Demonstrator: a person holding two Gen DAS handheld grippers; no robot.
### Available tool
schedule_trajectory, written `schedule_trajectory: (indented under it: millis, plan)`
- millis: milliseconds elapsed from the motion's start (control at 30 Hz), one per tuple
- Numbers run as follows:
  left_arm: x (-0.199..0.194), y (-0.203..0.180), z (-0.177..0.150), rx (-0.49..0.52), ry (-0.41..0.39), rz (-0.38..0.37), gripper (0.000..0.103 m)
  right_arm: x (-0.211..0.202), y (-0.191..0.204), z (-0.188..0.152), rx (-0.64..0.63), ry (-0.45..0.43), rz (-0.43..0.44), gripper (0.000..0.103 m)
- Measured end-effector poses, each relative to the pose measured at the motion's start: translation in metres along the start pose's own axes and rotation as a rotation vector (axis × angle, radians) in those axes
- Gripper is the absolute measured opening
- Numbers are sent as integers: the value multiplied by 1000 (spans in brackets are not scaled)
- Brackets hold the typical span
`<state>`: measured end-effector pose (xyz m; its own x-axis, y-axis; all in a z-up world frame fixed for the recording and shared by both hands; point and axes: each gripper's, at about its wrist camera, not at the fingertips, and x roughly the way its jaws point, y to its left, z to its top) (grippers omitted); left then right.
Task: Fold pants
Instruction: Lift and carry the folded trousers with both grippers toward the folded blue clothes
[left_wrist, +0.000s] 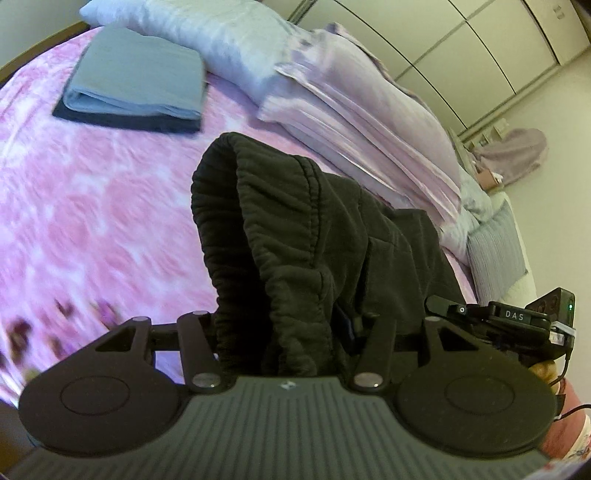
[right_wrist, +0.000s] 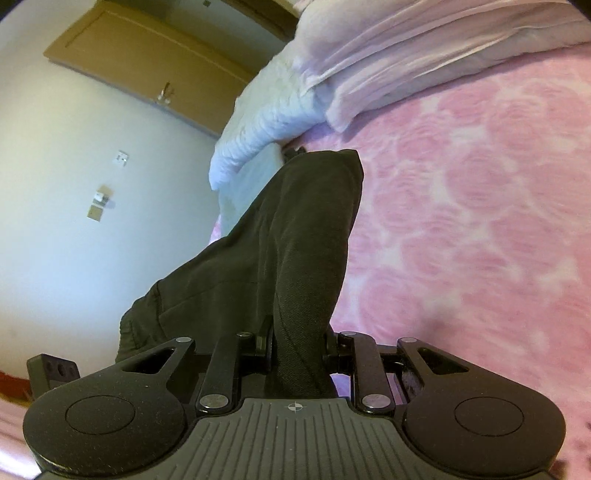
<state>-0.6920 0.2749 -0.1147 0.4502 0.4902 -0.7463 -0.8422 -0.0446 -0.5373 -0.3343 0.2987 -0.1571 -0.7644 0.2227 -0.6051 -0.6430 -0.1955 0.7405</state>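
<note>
Pants, soft, limp and light, hang bunched between the clamped fingers of the left gripper and right gripper; grip waistband and hems.

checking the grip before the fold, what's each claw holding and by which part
Both hold the black pants. The left claw is shut on the bunched elastic waistband; the right claw is shut on a leg, though the exact spot cannot be told.
</note>
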Motion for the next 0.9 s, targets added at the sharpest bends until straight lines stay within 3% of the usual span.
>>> schedule_trajectory:
  millis: [167,400,633,900]
  plan:
    - [-16,88,80,-26,-15,11,48,102,61,33,-36,17,-3,18]
    - [-29,176,163,-63,-79,27,48,219,128,72,-114,24,19,18]
    - [-15,227,217,-105,-141,10,48,292,165,116,-214,30,18,18]
    - [40,270,285,-104,-175,4,48,367,169,169,-271,16,15,18]
